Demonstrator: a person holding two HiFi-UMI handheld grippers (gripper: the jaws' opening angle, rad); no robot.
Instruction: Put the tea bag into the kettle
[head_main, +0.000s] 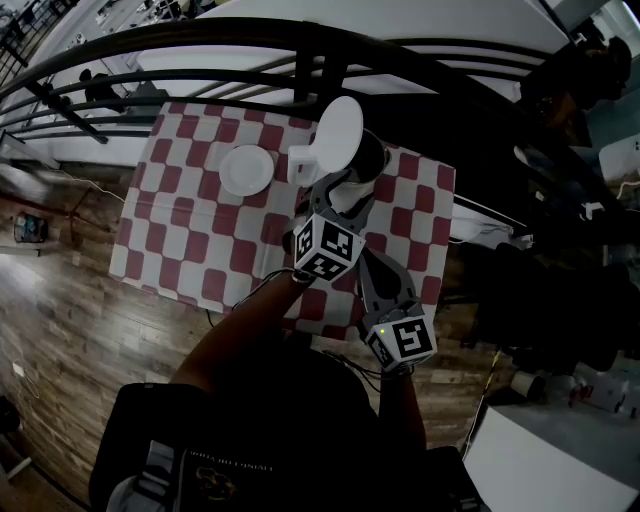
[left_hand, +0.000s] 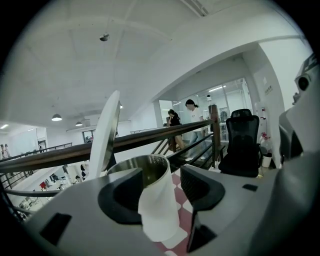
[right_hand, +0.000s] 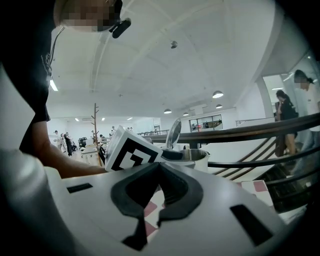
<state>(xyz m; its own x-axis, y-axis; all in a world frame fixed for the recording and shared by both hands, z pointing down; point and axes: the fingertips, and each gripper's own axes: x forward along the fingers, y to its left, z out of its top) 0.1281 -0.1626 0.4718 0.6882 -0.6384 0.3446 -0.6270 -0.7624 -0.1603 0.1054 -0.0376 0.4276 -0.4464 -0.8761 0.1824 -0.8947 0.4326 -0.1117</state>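
Observation:
The kettle (head_main: 366, 156) stands at the far side of the checked table (head_main: 190, 230), its white lid (head_main: 338, 130) tipped up. My left gripper (head_main: 345, 192) reaches up to its mouth. In the left gripper view the jaws (left_hand: 161, 171) stand apart; the white tea bag (left_hand: 159, 212) hangs between them, leaning toward the left pad with a gap to the right pad. Just behind it are the kettle's steel opening (left_hand: 142, 167) and the raised lid (left_hand: 106, 135). My right gripper (head_main: 368, 262) waits nearer me, its jaws (right_hand: 160, 167) shut on nothing, pointing at the kettle (right_hand: 199, 156).
A white saucer (head_main: 245, 168) lies left of the kettle. A dark railing (head_main: 300, 50) runs along the table's far edge. A black office chair (left_hand: 242, 145) stands to the right, and people (left_hand: 192, 117) walk behind the railing. Wooden floor (head_main: 60, 300) lies left of the table.

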